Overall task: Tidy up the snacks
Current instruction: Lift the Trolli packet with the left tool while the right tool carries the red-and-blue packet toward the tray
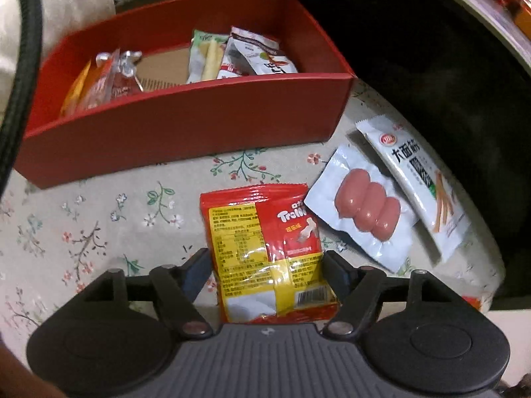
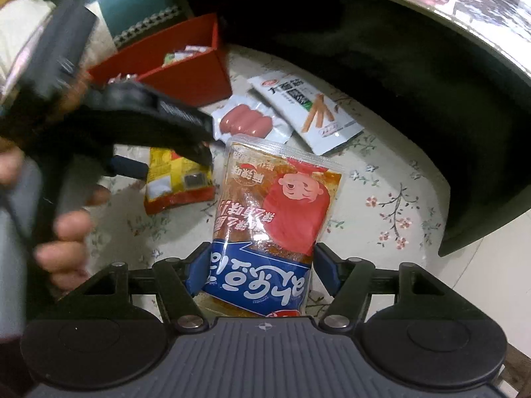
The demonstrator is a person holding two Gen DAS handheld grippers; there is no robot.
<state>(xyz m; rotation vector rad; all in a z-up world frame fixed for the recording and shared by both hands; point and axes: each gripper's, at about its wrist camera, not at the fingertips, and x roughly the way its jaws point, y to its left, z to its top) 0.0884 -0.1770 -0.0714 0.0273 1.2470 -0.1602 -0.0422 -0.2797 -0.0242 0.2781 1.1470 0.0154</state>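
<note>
A red-and-yellow gummy packet (image 1: 262, 232) lies flat on the floral cloth. My left gripper (image 1: 267, 265) is open above it, a finger on either side and neither pad pressing on it. In the right wrist view the left gripper (image 2: 169, 161) hovers over that same packet (image 2: 176, 182). My right gripper (image 2: 262, 265) is shut on the lower end of an orange-and-blue snack packet (image 2: 275, 205), which sticks out ahead of the fingers. A red box (image 1: 186, 122) behind holds several snack packets.
A clear pack of pink sausages (image 1: 365, 212) and a white packet printed with sticks (image 1: 418, 182) lie right of the box near the cloth's edge. Beyond them is a dark gap (image 1: 431, 66) under a round tabletop. A person's hand (image 2: 66, 232) holds the left gripper.
</note>
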